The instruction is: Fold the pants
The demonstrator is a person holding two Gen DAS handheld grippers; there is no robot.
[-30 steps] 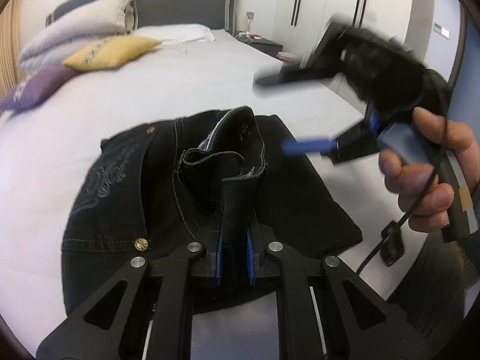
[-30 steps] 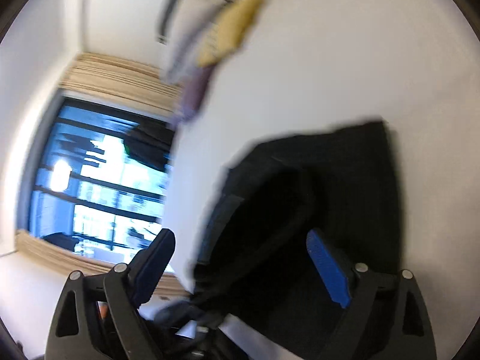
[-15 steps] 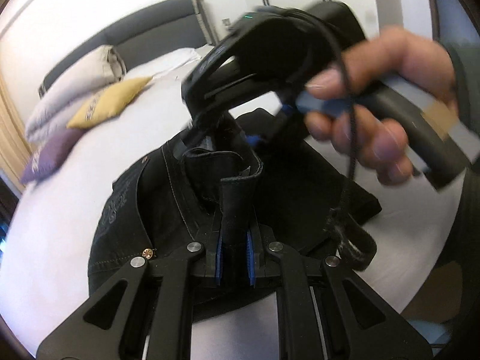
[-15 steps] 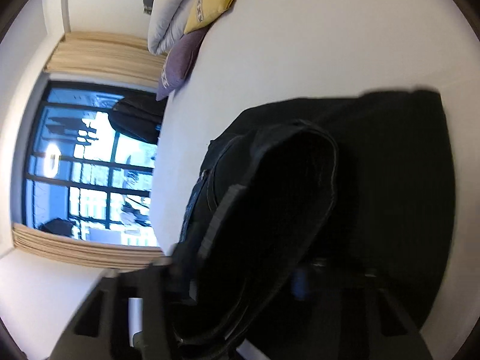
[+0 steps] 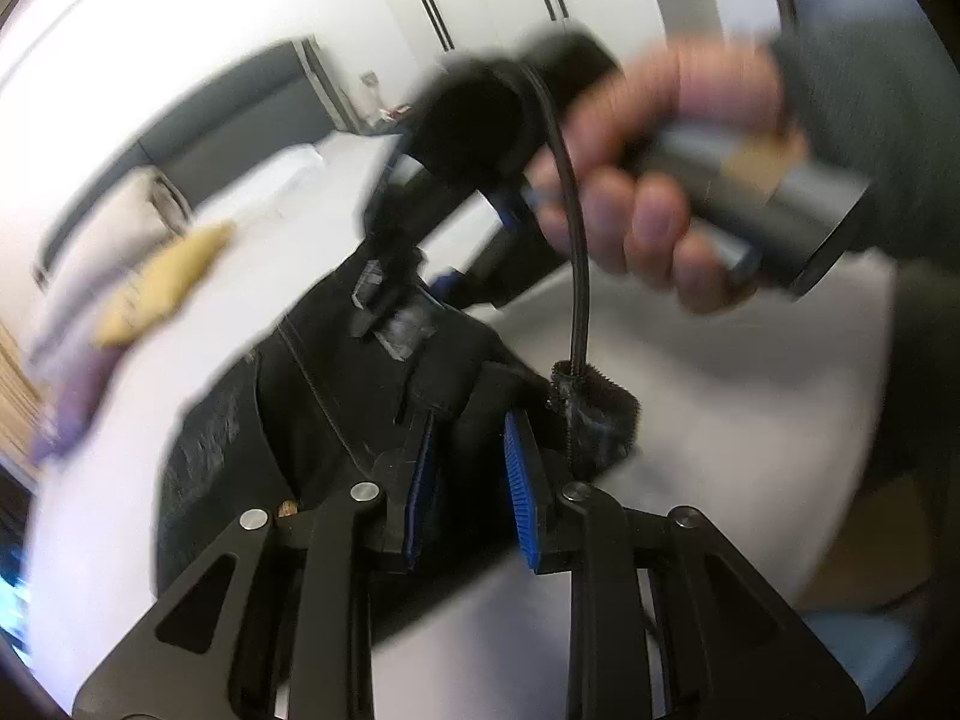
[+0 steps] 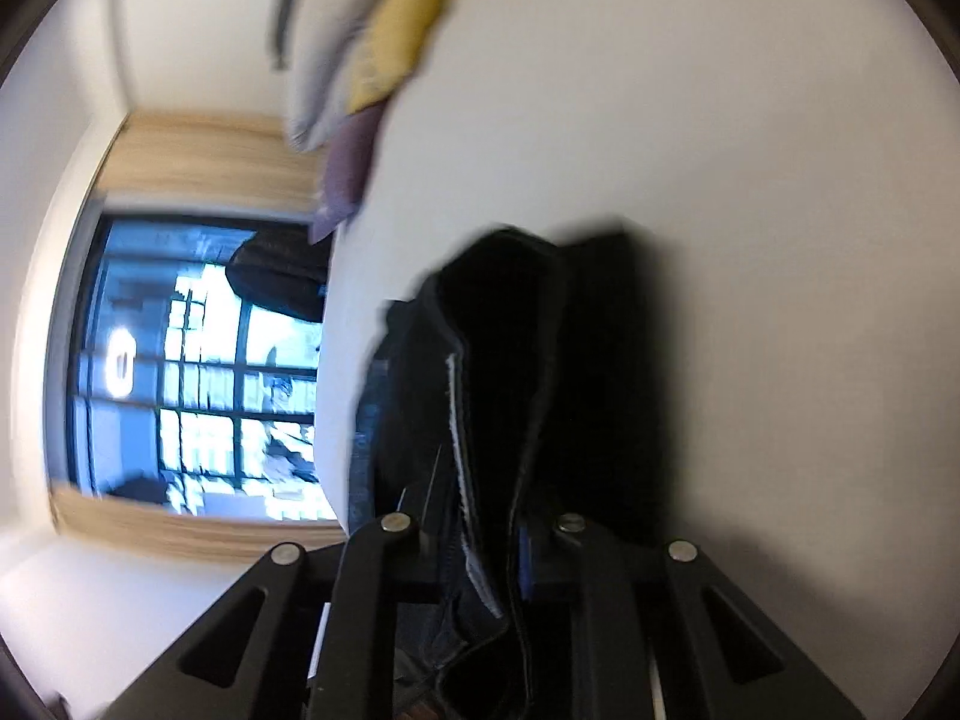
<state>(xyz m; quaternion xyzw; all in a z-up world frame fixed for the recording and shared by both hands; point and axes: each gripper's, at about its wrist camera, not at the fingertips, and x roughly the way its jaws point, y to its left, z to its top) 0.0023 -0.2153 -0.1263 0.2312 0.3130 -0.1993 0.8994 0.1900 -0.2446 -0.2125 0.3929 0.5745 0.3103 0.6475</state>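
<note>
Lying pants (image 6: pixel 510 396) between right fingers (image 6: pixel 523 558)

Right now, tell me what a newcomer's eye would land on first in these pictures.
First, the black pants bunched on the white bed, filling the middle of both views. Next, the right hand-held gripper, whose jaws have just been closing, clamped on a raised fold of the waistband, while the left hand-held gripper has just been opening, its blue pads apart around the cloth. A yellow pillow lies at the bed's far end.
</note>
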